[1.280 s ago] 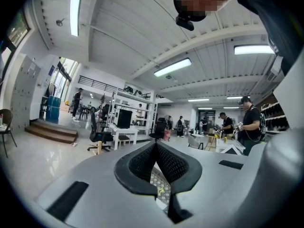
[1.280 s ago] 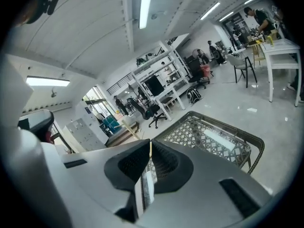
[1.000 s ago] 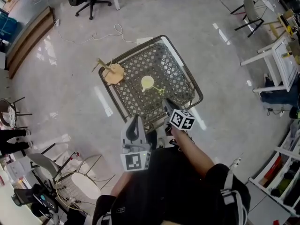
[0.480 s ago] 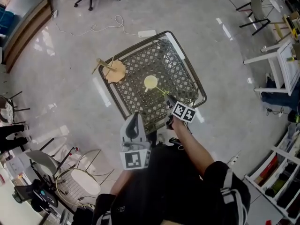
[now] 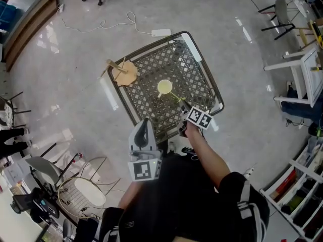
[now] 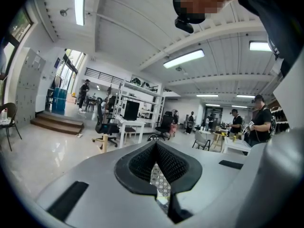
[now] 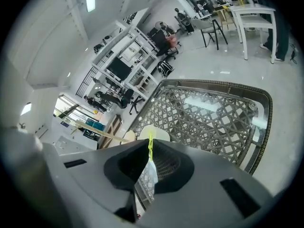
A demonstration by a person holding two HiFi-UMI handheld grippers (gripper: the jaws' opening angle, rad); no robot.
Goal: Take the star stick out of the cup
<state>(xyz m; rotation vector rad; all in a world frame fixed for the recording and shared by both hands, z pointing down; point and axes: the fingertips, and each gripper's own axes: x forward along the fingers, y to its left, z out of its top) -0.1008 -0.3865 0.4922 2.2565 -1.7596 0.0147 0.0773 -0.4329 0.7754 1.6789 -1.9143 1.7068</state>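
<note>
Status: your left gripper point(image 5: 145, 127) sits closed and empty near your body, out of play. Right gripper point(image 5: 185, 106) has just clamped down, pinching the star stick point(image 5: 176, 98) at its near end. Stick slants from those jaws away into the cup point(image 5: 164, 88) on the mesh table point(image 5: 146, 69), so right is nearer; I'd draw back along that axis.
</note>
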